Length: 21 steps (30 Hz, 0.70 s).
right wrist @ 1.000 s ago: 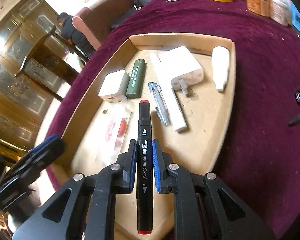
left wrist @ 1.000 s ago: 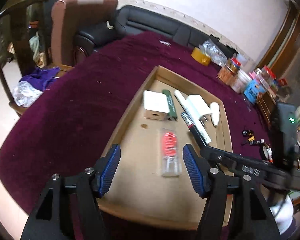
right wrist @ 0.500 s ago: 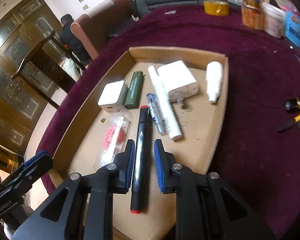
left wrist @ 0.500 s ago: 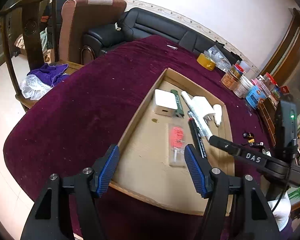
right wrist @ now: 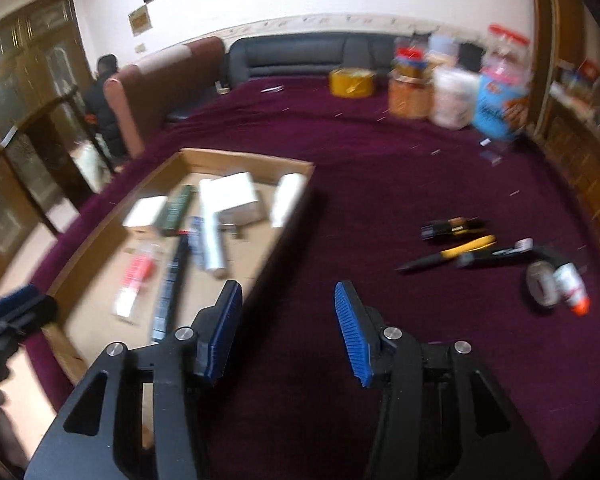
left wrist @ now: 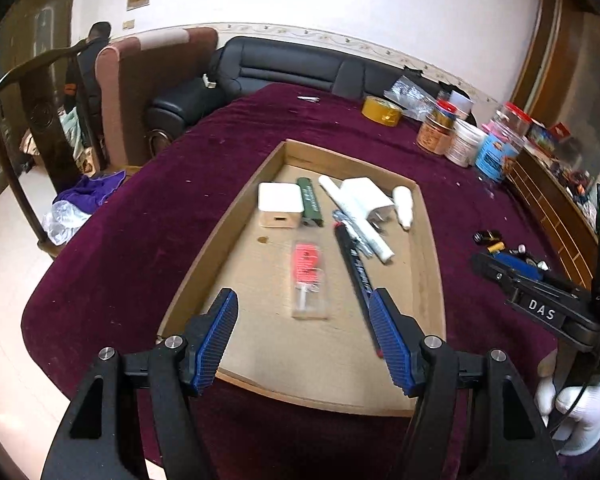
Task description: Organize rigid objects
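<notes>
Right wrist view is pretty smeared rn, but the big news is clear enough: the right gripper [right wrist: 288, 332] was pinching the black marker [right wrist: 172, 280] a sec ago, its jaws have just been opening, and now they're spread w/ nothing between them, just purple tablecloth [right wrist: 380, 208] below. Marker is lying flat inside the cardboard tray [right wrist: 284, 236], near the tray's right wall, right beside the clear pen and the long white tube, w/ the clear packet w/ red stuff [left wrist: 309, 276] on its other side. Compared w/ half a sec ago the right gripper has swung off the tray toward the loose stuff outside it, well to the right of the tray: yellow-handled tool [right wrist: 448, 254], a small black-and-yellow thing, tape roll [right wrist: 542, 282], and a little bottle w/ orange tip. Left wrist view: left gripper [left wrist: 304, 330] hangs over the tray's near edge, jaws spread, holding nothing, and it has backed off a bit since a sec ago bc the tray looks farther now. Right gripper [left wrist: 496, 272] shows there too, off the tray's right side. Imo marker = done, and the next grab is prob one of those leftovers outside the tray, tho which one idk.
</notes>
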### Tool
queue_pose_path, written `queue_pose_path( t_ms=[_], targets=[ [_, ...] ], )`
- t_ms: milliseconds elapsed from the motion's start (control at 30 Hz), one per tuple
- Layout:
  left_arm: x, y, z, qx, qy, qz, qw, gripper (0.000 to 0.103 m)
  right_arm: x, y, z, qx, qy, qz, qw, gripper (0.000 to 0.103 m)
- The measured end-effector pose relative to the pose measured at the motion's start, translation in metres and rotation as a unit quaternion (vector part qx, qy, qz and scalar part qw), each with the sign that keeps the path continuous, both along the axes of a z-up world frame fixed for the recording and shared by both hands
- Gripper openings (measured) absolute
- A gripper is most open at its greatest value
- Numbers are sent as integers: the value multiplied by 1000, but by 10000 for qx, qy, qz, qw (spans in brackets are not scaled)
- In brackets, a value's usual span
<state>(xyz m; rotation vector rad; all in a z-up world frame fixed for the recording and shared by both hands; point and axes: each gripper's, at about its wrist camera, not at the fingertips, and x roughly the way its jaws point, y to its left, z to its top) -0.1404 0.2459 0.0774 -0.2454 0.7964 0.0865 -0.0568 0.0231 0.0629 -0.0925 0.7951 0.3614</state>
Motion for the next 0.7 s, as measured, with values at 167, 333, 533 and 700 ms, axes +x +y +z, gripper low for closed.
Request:
queue_pose_path(
  t_ms=[167, 333, 533, 700],
  targets=[
    [0, -19, 3, 31, 57, -147, 9999, 62, -1, -24, -2, -33, -100, -201, 9997, 51],
    [-1, -37, 6, 100, 94, -282, 9995, 62, 2, -42, -7, -63, -82, -372, 9993, 51],
    [3, -58, 6, 188, 192, -462, 9986, 62, 6, -60, -11, -153, -106, -546, 9983, 51],
    [7, -76, 4, 275, 273, -596, 9975, 62, 11, -75, -14, -216, -118, -684, 9974, 51]
  ],
)
